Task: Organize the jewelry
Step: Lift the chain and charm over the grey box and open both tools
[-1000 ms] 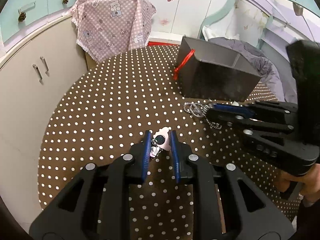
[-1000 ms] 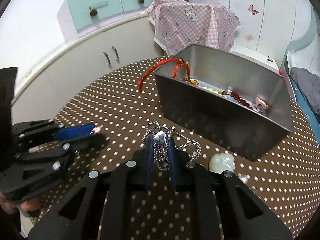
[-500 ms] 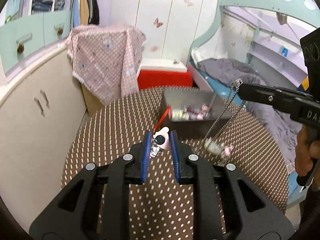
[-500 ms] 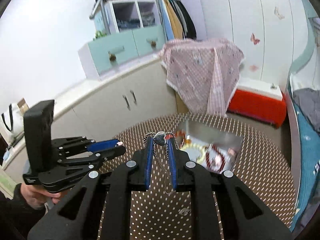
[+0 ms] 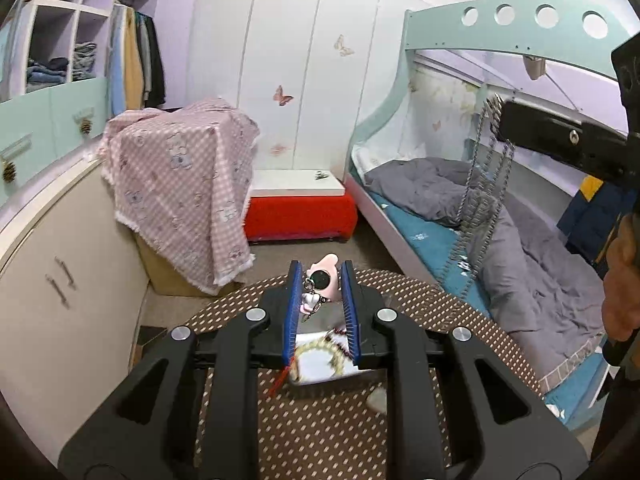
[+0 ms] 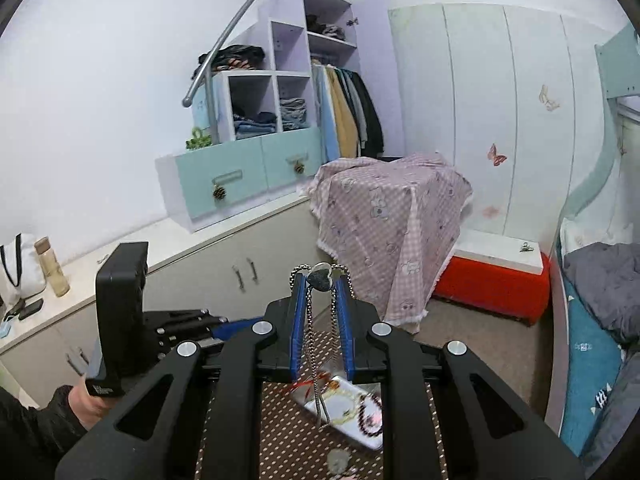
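Observation:
My left gripper point(image 5: 320, 276) is shut on a pink charm point(image 5: 322, 280) with a black disc and small white pendant, held high above the table. My right gripper point(image 6: 320, 280) is shut on a silver chain necklace point(image 6: 320, 278) with a heart pendant; the chain hangs down below it and also shows in the left wrist view point(image 5: 476, 208). The metal box point(image 6: 352, 432) with beads and a red cord sits far below on the polka-dot table point(image 6: 280, 420). It shows in the left wrist view point(image 5: 320, 364) under my fingers.
A small white item point(image 6: 338, 460) lies on the table beside the box. White cabinets point(image 5: 60, 280) stand left, a pink checked cloth point(image 5: 188, 184) covers a box, a red bench point(image 5: 300, 212) and a bed point(image 5: 480, 216) lie beyond the table.
Both grippers have risen well above the table with their items. The box and table now look small and far below, and the chain hangs free.

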Demonstrator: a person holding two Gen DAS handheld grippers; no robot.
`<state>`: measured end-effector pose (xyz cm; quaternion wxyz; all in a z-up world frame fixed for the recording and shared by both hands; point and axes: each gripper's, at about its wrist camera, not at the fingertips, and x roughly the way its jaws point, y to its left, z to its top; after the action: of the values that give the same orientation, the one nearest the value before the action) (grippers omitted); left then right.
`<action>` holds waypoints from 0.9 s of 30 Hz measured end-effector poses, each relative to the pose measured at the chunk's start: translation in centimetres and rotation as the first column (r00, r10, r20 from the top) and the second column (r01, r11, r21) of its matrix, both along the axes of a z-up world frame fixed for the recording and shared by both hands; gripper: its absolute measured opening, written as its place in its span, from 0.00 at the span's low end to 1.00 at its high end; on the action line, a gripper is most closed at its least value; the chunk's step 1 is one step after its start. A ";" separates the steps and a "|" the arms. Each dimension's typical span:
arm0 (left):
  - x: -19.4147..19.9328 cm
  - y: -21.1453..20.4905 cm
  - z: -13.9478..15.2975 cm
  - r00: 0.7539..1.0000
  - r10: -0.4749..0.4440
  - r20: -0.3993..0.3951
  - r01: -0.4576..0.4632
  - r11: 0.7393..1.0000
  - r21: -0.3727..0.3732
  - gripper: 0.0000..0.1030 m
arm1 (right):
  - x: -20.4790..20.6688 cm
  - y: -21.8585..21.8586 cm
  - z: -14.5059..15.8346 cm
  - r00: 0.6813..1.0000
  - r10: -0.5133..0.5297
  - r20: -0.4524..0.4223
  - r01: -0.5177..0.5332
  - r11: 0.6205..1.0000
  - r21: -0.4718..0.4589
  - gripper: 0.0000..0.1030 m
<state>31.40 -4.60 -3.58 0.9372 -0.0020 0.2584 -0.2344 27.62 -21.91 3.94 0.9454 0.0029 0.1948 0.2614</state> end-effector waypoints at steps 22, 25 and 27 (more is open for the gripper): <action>1.5 1.3 -3.8 0.980 0.193 -0.056 -0.191 0.981 0.030 0.92 | 5.5 -4.7 -10.9 0.937 -0.182 -0.297 0.223 0.968 0.112 0.92; 0.5 1.9 -3.2 0.977 0.210 -0.032 -0.209 0.978 0.019 0.93 | 5.0 -5.0 -10.9 0.933 -0.203 -0.296 0.246 0.962 0.115 0.92; -0.2 2.0 -2.6 0.976 0.218 -0.010 -0.218 0.976 0.018 0.93 | 4.7 -5.2 -10.8 0.933 -0.214 -0.288 0.255 0.961 0.112 0.92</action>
<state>31.22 -2.58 -6.22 0.9556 -0.0238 0.2642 -0.1281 32.29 -27.07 -6.88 0.9310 0.1319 0.3018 0.1571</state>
